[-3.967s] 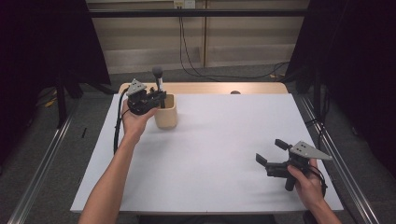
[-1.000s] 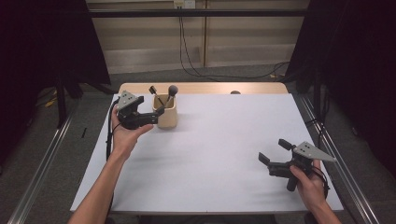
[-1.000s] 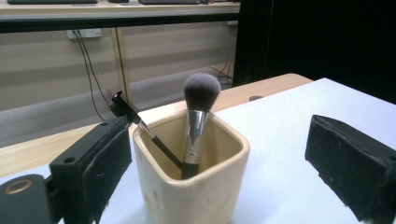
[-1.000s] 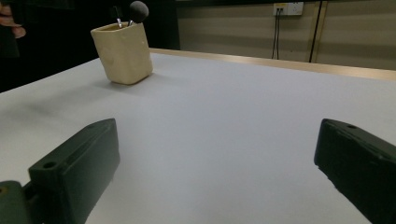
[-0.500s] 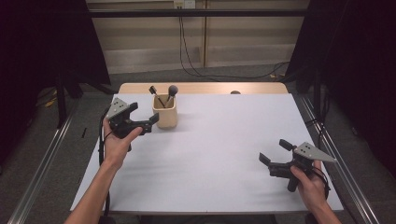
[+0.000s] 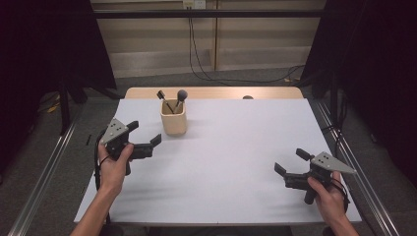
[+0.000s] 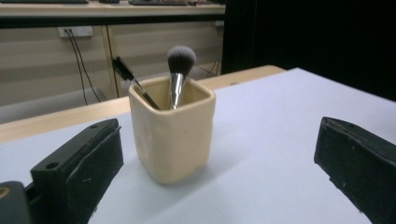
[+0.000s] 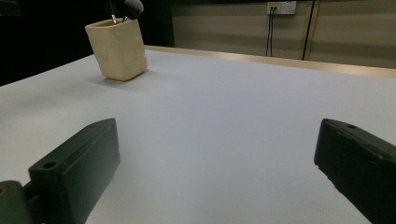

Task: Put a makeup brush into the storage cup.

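Brushes [image 6: 177,100] stand upright in the cream holder [image 6: 173,123] at the tabletop's [image 6: 236,162] far left – high view, left gripper [image 6: 146,139] just beside it, jaws just opened with nothing between them, likely after dropping one in. Left gripper view tells powder brush [image 7: 180,70] from spoolie [image 7: 126,74]. Right gripper view – right gripper [image 8: 215,172] unclenched, idle, well apart

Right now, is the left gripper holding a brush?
No, the left gripper is open and empty, and both brushes stand in the cream cup.
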